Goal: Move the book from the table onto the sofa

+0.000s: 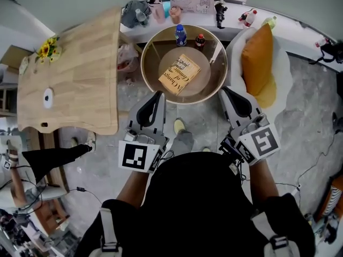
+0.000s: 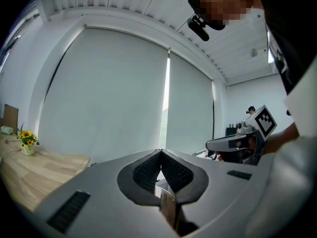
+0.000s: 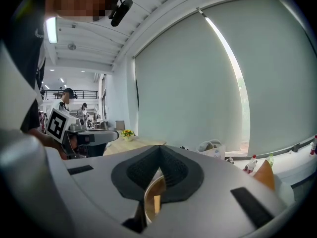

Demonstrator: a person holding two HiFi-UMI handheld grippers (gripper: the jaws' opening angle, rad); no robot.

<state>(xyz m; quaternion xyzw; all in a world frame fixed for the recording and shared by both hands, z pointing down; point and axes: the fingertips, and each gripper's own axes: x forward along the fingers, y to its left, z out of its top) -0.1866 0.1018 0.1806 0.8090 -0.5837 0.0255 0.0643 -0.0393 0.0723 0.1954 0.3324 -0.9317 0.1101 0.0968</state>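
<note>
Book: one, tan cover, lay flat mid round worktop. Bottles: two, a blue bottle and a dark bottle, at the far rim. Orange cushion: one, on the white sofa beside it. Left gripper and right gripper: two, jaws clenched on nothing, near the worktop's near edge. Floor: grey, marbled.

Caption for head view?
Left gripper and right gripper, both shut, short of the book on the round table; sofa at right.

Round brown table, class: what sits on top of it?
A tan paperback book, a blue bottle and a small dark red-capped bottle. Anything beneath the book is covered.
</note>
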